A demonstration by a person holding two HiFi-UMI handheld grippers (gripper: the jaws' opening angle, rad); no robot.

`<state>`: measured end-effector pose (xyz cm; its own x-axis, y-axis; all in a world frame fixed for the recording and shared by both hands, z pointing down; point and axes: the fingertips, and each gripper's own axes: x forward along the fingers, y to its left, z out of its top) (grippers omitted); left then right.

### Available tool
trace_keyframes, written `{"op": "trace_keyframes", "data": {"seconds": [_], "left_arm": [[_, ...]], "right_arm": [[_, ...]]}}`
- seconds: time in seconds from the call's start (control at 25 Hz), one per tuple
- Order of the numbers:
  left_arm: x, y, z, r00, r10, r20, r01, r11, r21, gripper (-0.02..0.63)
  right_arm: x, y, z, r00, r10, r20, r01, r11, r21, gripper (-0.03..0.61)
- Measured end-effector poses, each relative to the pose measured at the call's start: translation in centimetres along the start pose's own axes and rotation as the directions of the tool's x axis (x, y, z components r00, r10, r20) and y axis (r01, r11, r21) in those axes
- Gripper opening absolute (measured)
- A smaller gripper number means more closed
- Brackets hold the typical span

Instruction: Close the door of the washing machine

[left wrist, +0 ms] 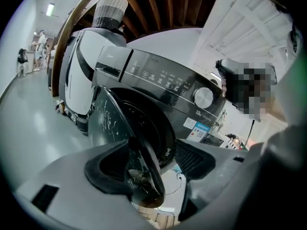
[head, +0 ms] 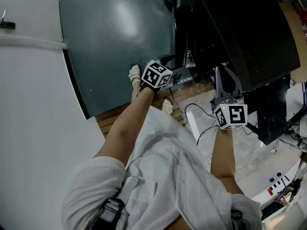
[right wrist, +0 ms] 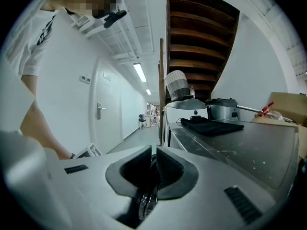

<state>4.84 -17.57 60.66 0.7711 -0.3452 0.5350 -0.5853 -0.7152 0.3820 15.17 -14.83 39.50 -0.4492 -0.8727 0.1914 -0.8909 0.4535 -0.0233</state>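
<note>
The dark washing machine [left wrist: 163,80] stands with its round door [left wrist: 108,119] swung out; from above the door shows as a dark edge [head: 181,37] beside the machine's top [head: 249,32]. My left gripper [left wrist: 153,162] is open wide, and the door's rim [left wrist: 144,176] lies between its jaws, close against the left finger [left wrist: 108,169]; the pads do not clamp it. In the head view that gripper [head: 178,75] sits at the door's lower edge. My right gripper [right wrist: 154,164] is shut to a thin slit, level with the machine's top [right wrist: 230,143]; it holds nothing I can name. From above it [head: 224,73] points at the machine's front.
A white appliance [left wrist: 79,75] with a woven basket [left wrist: 109,11] on it stands beyond the washer. A black cloth [right wrist: 211,125] and a metal pot [right wrist: 223,110] lie on the machine's top. Cables [head: 201,119] run over the floor. A white wall [head: 29,104] is at the left.
</note>
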Motion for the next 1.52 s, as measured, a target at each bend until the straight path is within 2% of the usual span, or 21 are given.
{"op": "trace_keyframes", "data": {"seconds": [0.24, 0.44, 0.56, 0.8, 1.12, 1.32, 1.52], "left_arm": [[1.2, -1.6, -1.1, 0.999, -0.006, -0.033, 0.005, 1.000, -0.030, 0.295], [1.7, -2.1, -1.5, 0.999, 0.007, -0.032, -0.009, 0.997, -0.079, 0.291], [1.9, -2.3, -1.7, 0.999, 0.001, -0.045, -0.005, 0.996, -0.087, 0.278], [2.4, -2.7, -1.8, 0.999, -0.023, -0.039, 0.017, 0.988, -0.150, 0.270], [4.2, -3.5, -1.1, 0.993, -0.084, -0.078, 0.075, 0.991, -0.113, 0.233], [6.0, -4.3, -0.4, 0.985, -0.127, -0.113, 0.122, 0.991, -0.057, 0.215], [7.9, -5.1, 0.5, 0.983, -0.139, -0.121, 0.138, 0.990, -0.015, 0.209]], "right_arm": [[-0.1, -0.1, -0.5, 1.000, -0.001, -0.010, 0.001, 1.000, 0.001, 0.034], [-0.1, 0.1, -0.6, 1.000, -0.006, -0.009, 0.006, 1.000, 0.003, 0.034], [-0.1, 0.0, -0.9, 1.000, -0.011, -0.013, 0.011, 1.000, 0.007, 0.034], [0.0, 0.0, -1.3, 1.000, -0.014, -0.019, 0.014, 1.000, 0.012, 0.034], [0.2, -0.1, -0.8, 1.000, -0.024, -0.007, 0.024, 1.000, 0.008, 0.034], [0.0, -0.8, -0.1, 0.999, -0.042, -0.001, 0.042, 0.999, 0.004, 0.034], [0.0, -1.0, -0.3, 0.999, -0.054, -0.007, 0.054, 0.999, 0.005, 0.034]]}}
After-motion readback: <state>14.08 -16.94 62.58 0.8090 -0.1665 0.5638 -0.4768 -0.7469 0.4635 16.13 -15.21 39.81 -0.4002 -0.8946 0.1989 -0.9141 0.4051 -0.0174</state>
